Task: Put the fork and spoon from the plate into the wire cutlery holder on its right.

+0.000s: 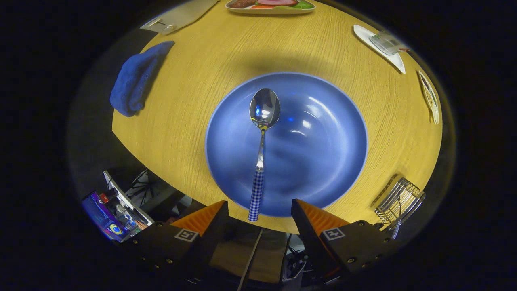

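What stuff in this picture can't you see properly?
- Wire cutlery holder, gripper view: too small and bent by the lens; what stands inside is unclear.
- Food plate across the table: partly cut off.
- Clutter below the table: too small and dark to name.
- The open tool hangs above the spoon handle, touching nothing.

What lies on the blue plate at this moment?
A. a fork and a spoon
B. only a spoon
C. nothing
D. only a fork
B. A single spoon with a checked handle lies on the blue plate, its handle end pointing between the open fingers of the gripper; a similar checked handle already sticks out of the wire cutlery holder.
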Action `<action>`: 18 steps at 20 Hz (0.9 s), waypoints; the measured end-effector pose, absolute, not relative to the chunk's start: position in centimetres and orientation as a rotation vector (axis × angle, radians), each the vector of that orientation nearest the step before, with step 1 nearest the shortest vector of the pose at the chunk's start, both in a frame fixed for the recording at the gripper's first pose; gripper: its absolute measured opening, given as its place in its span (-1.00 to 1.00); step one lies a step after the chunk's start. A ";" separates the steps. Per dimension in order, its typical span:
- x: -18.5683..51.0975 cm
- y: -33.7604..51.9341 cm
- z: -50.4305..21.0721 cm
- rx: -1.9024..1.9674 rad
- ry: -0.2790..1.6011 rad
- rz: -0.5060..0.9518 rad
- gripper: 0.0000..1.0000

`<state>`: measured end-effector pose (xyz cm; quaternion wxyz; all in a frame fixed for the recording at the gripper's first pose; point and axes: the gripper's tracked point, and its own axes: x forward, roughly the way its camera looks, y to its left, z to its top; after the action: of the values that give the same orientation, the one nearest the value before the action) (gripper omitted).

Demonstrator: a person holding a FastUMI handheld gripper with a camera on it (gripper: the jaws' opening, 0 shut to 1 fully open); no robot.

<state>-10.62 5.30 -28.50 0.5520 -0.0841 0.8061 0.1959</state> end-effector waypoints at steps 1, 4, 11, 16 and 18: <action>-10.4 5.6 -28.8 -0.197 1.900 0.460 0.75; -10.2 5.4 -29.4 -0.224 1.899 0.462 0.54; -10.2 5.3 -31.0 -0.180 1.925 0.431 -0.49; -11.3 5.0 -31.3 -0.218 1.935 0.463 -0.48; -10.2 5.4 -32.7 -0.189 1.918 0.435 -0.49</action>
<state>-10.20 5.42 -32.67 0.5506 -0.0797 0.8104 0.1838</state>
